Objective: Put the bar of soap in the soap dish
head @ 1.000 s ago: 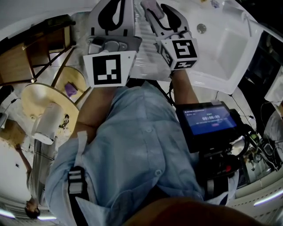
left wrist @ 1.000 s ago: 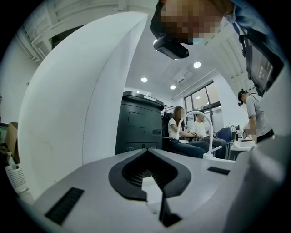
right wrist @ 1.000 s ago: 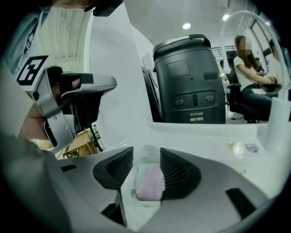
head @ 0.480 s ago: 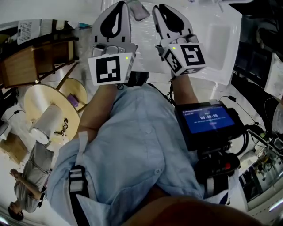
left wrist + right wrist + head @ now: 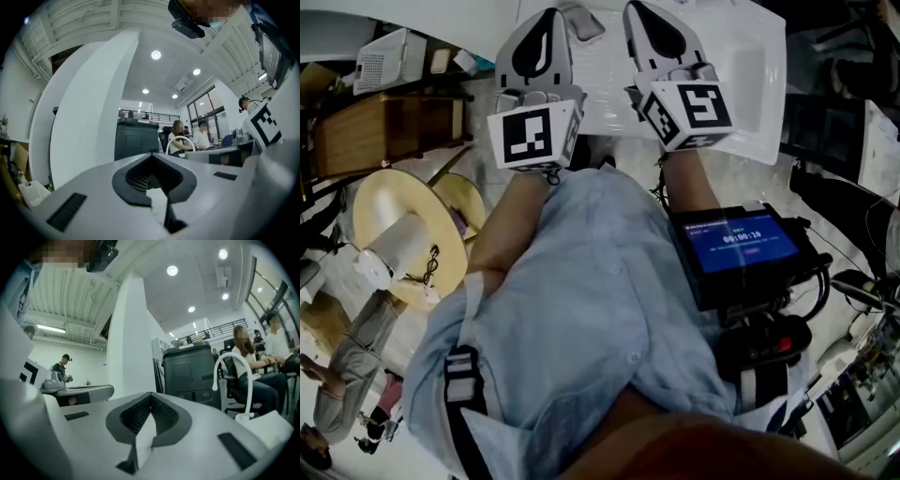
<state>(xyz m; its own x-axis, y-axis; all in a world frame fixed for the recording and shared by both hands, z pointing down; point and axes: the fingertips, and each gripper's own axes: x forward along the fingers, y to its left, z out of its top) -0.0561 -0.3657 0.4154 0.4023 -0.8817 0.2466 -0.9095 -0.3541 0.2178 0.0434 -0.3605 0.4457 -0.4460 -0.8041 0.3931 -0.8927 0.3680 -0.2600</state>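
In the head view my left gripper (image 5: 551,13) and right gripper (image 5: 636,9) are held side by side over a white counter (image 5: 605,103). A small pale grey object (image 5: 581,21) lies on the counter between them; I cannot tell whether it is the soap or the dish. The left gripper (image 5: 150,165) shows its jaws met at the tips with nothing between them. The right gripper (image 5: 151,404) is likewise shut and empty. Both gripper views look across a large room, with no soap and no dish in them.
A white sink basin (image 5: 750,75) sits right of the right gripper. A wooden table (image 5: 384,131) and a round pale stool (image 5: 394,216) stand at the left. A blue-screen device (image 5: 741,248) hangs at the person's waist. A white faucet (image 5: 229,376) and dark cabinet (image 5: 187,371) lie ahead.
The right gripper's jaws have come together, and a pinkish thing seen at their tips a second ago no longer shows. The left gripper has sunk a little. The sink now sits higher in view.
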